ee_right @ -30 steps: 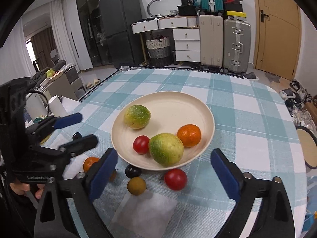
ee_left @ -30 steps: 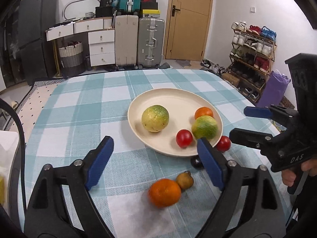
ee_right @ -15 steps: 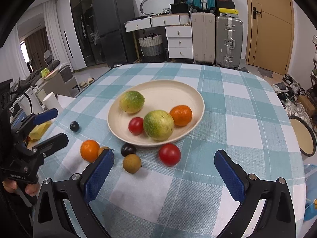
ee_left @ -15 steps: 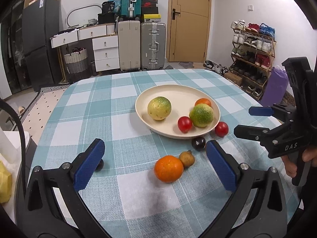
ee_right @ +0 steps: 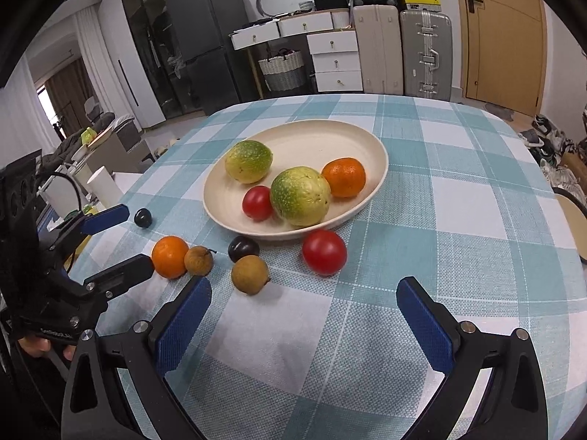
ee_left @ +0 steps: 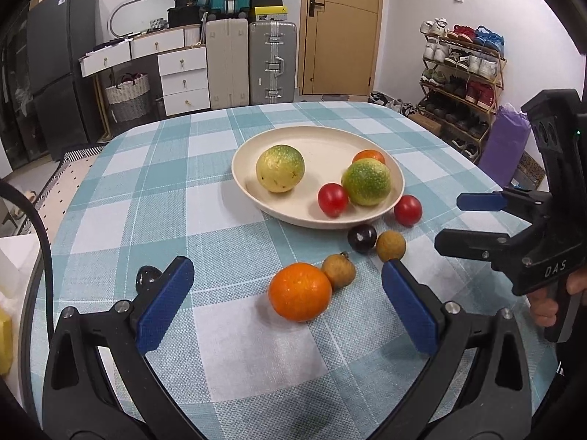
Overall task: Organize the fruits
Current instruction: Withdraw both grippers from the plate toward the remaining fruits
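meanwhile both the left gripper (ee_left: 288,310) and right gripper (ee_right: 302,324) hang wide apart and empty above the checked tablecloth (ee_left: 154,198), loose orange (ee_left: 299,296) and tomato (ee_right: 324,252) beside the plate (ee_right: 363,139).

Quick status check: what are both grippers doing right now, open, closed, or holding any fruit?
Left gripper: jaws have just been opening, now wide open, nothing between them.
Right gripper: jaws wide open, holding nothing.

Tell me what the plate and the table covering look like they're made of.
Plate: cream, matte, thick rounded rim with no glare; probably plastic or fibre composite, possibly unglazed ceramic. Table covering: woven fabric, its coarse thread grid visible in the teal-and-white check.
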